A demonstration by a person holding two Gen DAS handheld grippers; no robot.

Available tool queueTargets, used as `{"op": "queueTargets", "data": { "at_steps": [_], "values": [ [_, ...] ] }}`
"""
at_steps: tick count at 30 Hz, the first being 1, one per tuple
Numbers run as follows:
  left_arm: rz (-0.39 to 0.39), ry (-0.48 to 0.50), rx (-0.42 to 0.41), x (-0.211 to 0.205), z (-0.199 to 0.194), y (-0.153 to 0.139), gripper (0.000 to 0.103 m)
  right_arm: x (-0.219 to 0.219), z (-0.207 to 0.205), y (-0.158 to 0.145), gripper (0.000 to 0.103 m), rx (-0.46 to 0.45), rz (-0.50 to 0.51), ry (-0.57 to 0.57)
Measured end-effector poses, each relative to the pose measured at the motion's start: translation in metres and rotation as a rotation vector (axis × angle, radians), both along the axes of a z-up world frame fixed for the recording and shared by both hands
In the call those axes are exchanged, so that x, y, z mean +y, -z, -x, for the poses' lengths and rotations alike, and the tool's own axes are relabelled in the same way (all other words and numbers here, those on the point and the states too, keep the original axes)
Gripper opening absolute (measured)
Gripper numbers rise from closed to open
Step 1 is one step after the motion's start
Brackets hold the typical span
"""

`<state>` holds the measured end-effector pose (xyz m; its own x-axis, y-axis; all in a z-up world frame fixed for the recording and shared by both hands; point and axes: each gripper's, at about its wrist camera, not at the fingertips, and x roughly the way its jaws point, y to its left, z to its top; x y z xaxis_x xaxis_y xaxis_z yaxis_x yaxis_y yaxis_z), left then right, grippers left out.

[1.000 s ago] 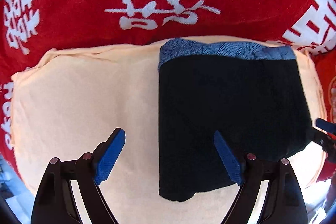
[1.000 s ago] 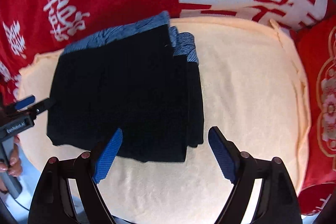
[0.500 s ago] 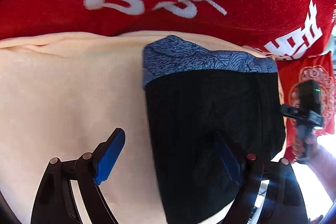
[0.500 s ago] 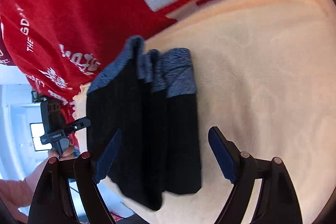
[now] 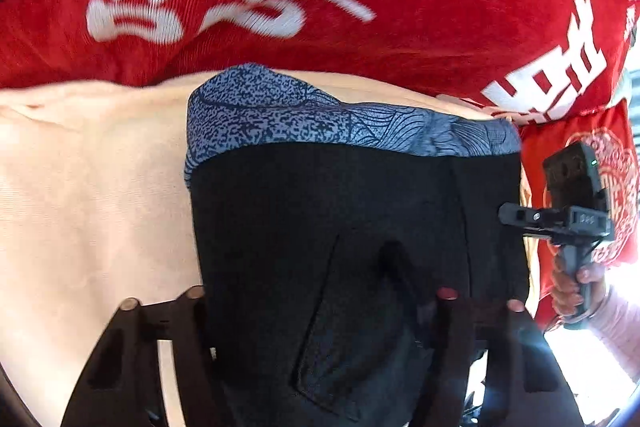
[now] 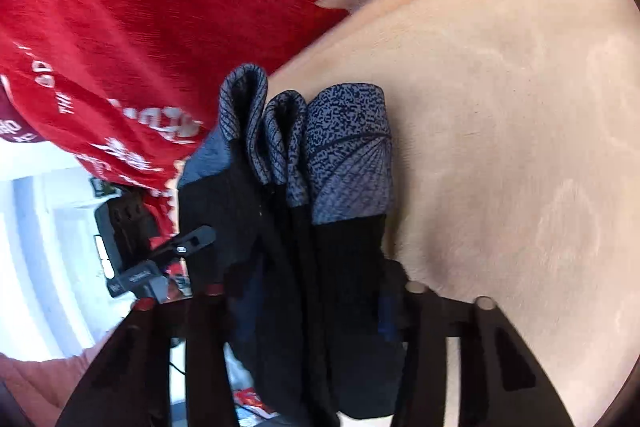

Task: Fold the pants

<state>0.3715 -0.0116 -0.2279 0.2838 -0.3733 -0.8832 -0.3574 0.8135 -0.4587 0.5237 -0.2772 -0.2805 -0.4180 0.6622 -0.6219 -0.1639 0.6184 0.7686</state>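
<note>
Black folded pants [image 5: 340,207] with a blue patterned waistband [image 5: 320,123] lie on a cream blanket [image 5: 92,207]. My left gripper [image 5: 298,279] straddles their near end, jaws closing, with the cloth bunched between and over the fingers. In the right wrist view the pants [image 6: 348,247] show as stacked layers, waistband [image 6: 348,147] at the far end. My right gripper [image 6: 306,287] is closing on the near end of that stack, its blue pad [image 6: 386,315] against the cloth. Each gripper shows at the edge of the other's view: the right gripper [image 5: 508,217] and the left gripper [image 6: 200,237].
A red blanket [image 5: 400,27] with white characters lies beyond the cream blanket [image 6: 500,147]. A red patterned cushion [image 5: 580,131] sits at the right edge. A person's hand [image 5: 576,283] holds the right gripper's handle. The bright room floor shows past the bed edge [image 6: 40,227].
Both grippers dropped and tilted down toward the pants' near end. Their jaws narrowed from wide open onto the cloth, which now hides most of the blue pads.
</note>
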Motion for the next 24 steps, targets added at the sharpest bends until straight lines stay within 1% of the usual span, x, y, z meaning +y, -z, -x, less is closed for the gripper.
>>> {"op": "queueTargets", "data": {
  "at_steps": [1,5,8,11,13,16,17,18,20,21,24],
  "values": [
    [-0.01,0.001,0.0,-0.002,0.002,-0.006,0.059,-0.001,0.003,-0.008,0.041,0.005,-0.025,0.005],
    [-0.029,-0.025,-0.001,-0.01,0.021,-0.036,0.059,-0.006,0.019,-0.031,0.041,0.04,-0.094,0.015],
    [-0.055,-0.047,0.004,-0.021,0.047,-0.061,0.059,-0.015,0.036,-0.044,0.041,0.067,-0.114,0.005],
    [-0.067,-0.056,0.033,-0.035,0.072,-0.067,0.059,-0.027,0.062,-0.054,0.041,0.084,-0.108,-0.02],
    [-0.058,-0.065,0.068,-0.043,0.09,-0.058,0.059,-0.032,0.084,-0.049,0.041,0.089,-0.08,-0.04],
    [-0.034,-0.075,0.137,-0.056,0.11,-0.029,0.059,-0.048,0.101,-0.03,0.041,0.097,-0.008,-0.051],
    [-0.039,-0.08,0.162,-0.059,0.115,-0.018,0.066,-0.05,0.107,-0.019,0.043,0.087,0.038,-0.056],
    [-0.066,-0.1,0.145,-0.059,0.12,-0.016,0.07,-0.055,0.112,-0.013,0.046,0.056,0.068,-0.048],
    [-0.108,-0.112,0.117,-0.058,0.123,-0.023,0.072,-0.063,0.111,-0.011,0.051,0.044,0.073,0.009],
    [-0.138,-0.112,0.12,-0.06,0.123,-0.027,0.072,-0.065,0.113,-0.014,0.053,0.034,0.091,0.025],
    [-0.242,-0.114,0.146,-0.063,0.126,-0.043,0.072,-0.064,0.122,-0.037,0.06,-0.079,0.196,0.018]
  ]
}}
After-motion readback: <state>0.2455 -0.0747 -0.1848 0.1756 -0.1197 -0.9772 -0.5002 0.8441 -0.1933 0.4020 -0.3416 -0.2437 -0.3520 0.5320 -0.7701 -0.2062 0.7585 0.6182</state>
